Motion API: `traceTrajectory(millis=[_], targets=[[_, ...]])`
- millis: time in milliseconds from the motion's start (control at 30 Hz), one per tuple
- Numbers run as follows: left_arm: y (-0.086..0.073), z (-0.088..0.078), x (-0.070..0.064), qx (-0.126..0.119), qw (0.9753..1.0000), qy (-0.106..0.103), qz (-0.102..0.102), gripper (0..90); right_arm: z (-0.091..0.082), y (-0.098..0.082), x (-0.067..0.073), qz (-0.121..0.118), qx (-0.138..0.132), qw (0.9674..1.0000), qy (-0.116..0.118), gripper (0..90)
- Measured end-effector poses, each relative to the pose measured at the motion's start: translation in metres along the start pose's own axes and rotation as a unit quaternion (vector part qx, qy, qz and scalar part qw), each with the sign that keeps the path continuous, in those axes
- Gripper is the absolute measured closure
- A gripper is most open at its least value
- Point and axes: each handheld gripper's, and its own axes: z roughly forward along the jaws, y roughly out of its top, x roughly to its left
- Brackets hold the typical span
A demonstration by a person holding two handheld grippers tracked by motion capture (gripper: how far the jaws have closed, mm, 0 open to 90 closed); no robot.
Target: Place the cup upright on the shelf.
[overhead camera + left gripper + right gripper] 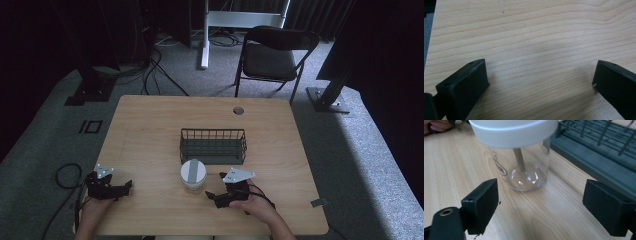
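One jar (193, 176) stands upright on the table (150, 130), just in front of the single wire basket (213, 145) and near the right gripper (216, 196). The right gripper view shows what the high view cannot: the jar (521, 162) is clear glass under a white lid (511, 131), with a slim stick (519, 160) inside. There the right gripper (540, 206) has its jaws spread wide, the jar just ahead between them, untouched. The left gripper (121, 188) rests well apart at the table's left; its own view shows the left gripper (540, 80) spread over bare wood. Two grippers, one chair (275, 52) beyond.
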Motion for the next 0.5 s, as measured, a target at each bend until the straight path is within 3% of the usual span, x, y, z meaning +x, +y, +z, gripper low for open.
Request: traceTrajectory(millis=[500], targets=[[0.0,0.0,0.0,0.0,1.0,0.0,-0.001,0.1,0.015,0.012,0.008,-0.009,-0.011,0.9996,0.023,13.1]])
